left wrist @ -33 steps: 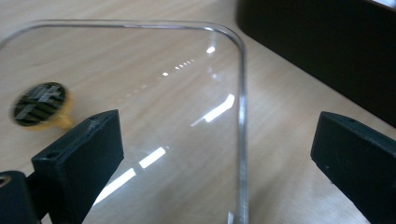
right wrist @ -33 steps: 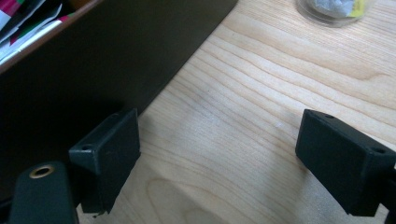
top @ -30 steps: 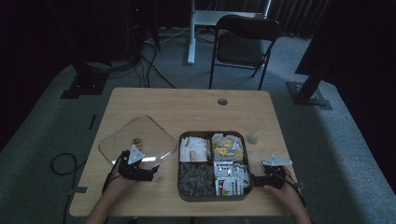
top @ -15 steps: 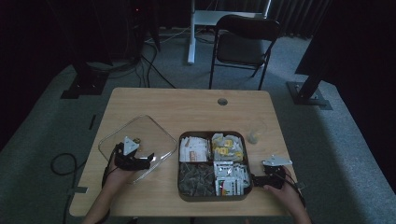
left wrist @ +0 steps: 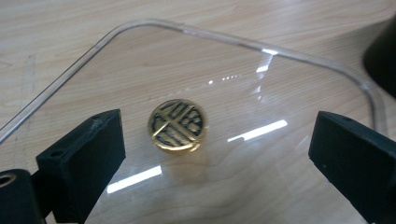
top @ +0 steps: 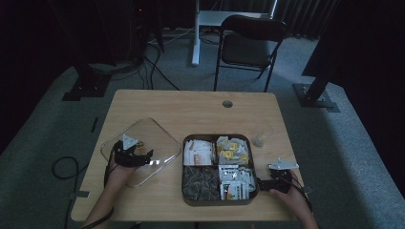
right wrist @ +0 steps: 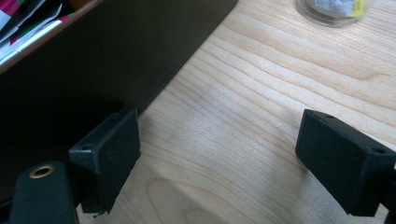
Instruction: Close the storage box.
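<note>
1. Shifted in the last second: left gripper [left wrist: 217, 128], from the lower edge of the clear square plastic lid [top: 157, 138] up towards the lid's middle, at centre left of the high view.
2. Now straddling the round gold-and-black knob [left wrist: 178, 124] at centre of the left gripper view, with jaws spread wide, one on each side of it and touching nothing.
3. Judged from that: lined up for a pinch on the knob, with closing and lifting not yet done.
4. Lid lying flat on the pale wooden desk [top: 191, 109], just left of the dark brown square tray [top: 217, 137] and apart from it.
5. No shift for the right gripper [right wrist: 219, 126]: same place as a second ago, at lower right of the high view, just beside the tray's right wall.
6. Jaws spread there too, with bare desk between them; left jaw close to the tray's wall, contact impossible to tell.
7. Likely meaning: tray steadied or guarded from the right, lid about to go back on top.
8. Count: two grippers, one lid, one knob, one tray with four compartments, each with packets in it.
9. Also one small clear jar [top: 259, 139] on the desk by the tray's upper right corner, and one dark folding chair [top: 248, 45] beyond the desk at top centre.
</note>
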{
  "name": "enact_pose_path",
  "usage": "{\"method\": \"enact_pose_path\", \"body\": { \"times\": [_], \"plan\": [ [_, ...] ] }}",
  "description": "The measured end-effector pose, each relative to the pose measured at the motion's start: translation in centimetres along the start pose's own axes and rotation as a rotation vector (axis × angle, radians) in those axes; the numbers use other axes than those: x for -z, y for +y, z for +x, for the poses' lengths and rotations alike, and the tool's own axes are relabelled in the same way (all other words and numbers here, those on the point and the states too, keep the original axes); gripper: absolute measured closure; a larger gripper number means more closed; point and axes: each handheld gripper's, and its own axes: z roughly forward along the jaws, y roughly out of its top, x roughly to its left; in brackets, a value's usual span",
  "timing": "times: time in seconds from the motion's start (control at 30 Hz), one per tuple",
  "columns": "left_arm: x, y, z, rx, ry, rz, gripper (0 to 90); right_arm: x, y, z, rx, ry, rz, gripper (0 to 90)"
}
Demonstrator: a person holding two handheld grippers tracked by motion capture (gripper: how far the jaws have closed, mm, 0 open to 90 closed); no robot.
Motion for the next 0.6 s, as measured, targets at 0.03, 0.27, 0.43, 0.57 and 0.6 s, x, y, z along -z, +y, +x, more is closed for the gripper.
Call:
{"method": "enact_pose_path", "body": {
  "times": [0.03,0.27,0.43,0.57,0.6],
  "plan": [
    [-0.3,0.1,0.2,0.007,0.009,0.010,5.2,0.0,0.0,0.0,0.000,0.000,0.000,13.1],
    [-0.7,0.5,0.5,0.018,0.023,0.011,15.9,0.0,0.0,0.0,0.000,0.000,0.000,13.1],
    [-1.1,0.8,0.8,0.056,0.041,0.026,22.6,0.0,0.0,0.0,0.000,0.000,0.000,13.1],
    [-1.5,0.9,0.9,0.056,0.074,0.055,27.3,0.0,0.0,0.0,0.000,0.000,0.000,13.1],
    [-1.6,1.0,0.9,0.061,0.080,0.056,31.9,0.0,0.0,0.0,0.000,0.000,0.000,13.1]
  ]
}}
